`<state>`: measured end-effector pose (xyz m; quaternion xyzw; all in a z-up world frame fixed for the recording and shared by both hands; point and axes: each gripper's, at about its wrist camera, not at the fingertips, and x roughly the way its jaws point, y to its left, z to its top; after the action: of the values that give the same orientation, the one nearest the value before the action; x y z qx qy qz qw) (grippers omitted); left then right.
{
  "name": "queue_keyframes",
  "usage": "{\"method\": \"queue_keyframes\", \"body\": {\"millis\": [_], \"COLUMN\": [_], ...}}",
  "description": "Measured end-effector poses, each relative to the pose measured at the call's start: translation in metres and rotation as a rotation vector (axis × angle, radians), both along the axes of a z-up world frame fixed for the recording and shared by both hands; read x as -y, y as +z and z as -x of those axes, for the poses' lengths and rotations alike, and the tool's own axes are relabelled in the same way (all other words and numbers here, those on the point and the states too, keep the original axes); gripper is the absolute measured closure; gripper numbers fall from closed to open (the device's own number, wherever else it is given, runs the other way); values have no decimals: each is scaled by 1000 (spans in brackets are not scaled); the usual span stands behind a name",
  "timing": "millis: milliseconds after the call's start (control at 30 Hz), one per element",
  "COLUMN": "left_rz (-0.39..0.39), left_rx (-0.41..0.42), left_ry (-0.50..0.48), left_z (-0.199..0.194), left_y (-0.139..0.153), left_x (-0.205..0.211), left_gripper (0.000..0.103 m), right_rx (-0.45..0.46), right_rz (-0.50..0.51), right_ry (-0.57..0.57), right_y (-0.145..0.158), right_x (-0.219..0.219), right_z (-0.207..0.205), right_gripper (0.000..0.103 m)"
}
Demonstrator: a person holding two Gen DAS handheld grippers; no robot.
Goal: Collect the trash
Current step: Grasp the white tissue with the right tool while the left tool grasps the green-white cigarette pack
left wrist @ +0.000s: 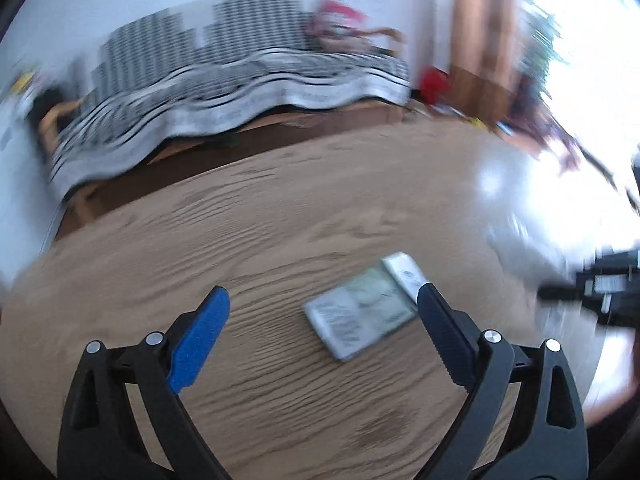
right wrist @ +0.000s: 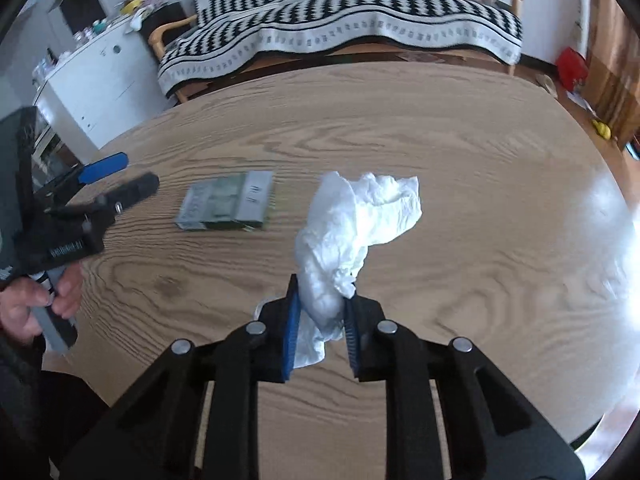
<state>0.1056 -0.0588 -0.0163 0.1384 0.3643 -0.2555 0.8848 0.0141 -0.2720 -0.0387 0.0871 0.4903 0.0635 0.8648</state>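
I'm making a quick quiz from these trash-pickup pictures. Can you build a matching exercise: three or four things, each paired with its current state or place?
Things:
1. white tissue
2. flat packet
3. left hand-held gripper
4. right hand-held gripper

States:
A. lying flat on the wooden table
B. open, nothing between its pads
C. crumpled, pinched at its lower end
D. shut on crumpled paper

Pairs: 1-C, 2-A, 3-B, 4-D

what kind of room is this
Most likely a home living room: a round wooden table, a wooden-armed sofa under a black-and-white patterned throw, and a white cabinet with clutter on top.
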Motion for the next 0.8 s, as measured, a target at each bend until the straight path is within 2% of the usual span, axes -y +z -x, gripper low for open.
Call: {"method": "queue_keyframes", "body": {"millis": [100,167,300,433,533,700,800], "left_rz": [-105,-155,-181,-214,-256,-234,-230], "left_rx": [32,34,-13,-59,-60,-51,-56], "left_ry": [-180,-251,-338,-393,-416,-390,-337], "left_z": [7,6,-6,-16,-22,-35,-42], "left_y": [-16,-24,-34,-47,-57,-57,-57], "left_x": [20,25,25,32,42,52,58], "left_gripper": [11,11,11,11,10,8,8], "right_rx": [-8,-10,-16,-25,-29,-22,-21], "right_rz": [11,15,21,27,26,13,7], "right_ry": [-6,-5,-3,-11,-19,-31,-39], "right_y": [-1,-1,-2,-5,-5,-2,-2], "right_x": [16,21,30,33,35,38,39], "right_z": [13,19,30,35,34,34,35], "right_gripper": [83,83,83,83,83,83,83]}}
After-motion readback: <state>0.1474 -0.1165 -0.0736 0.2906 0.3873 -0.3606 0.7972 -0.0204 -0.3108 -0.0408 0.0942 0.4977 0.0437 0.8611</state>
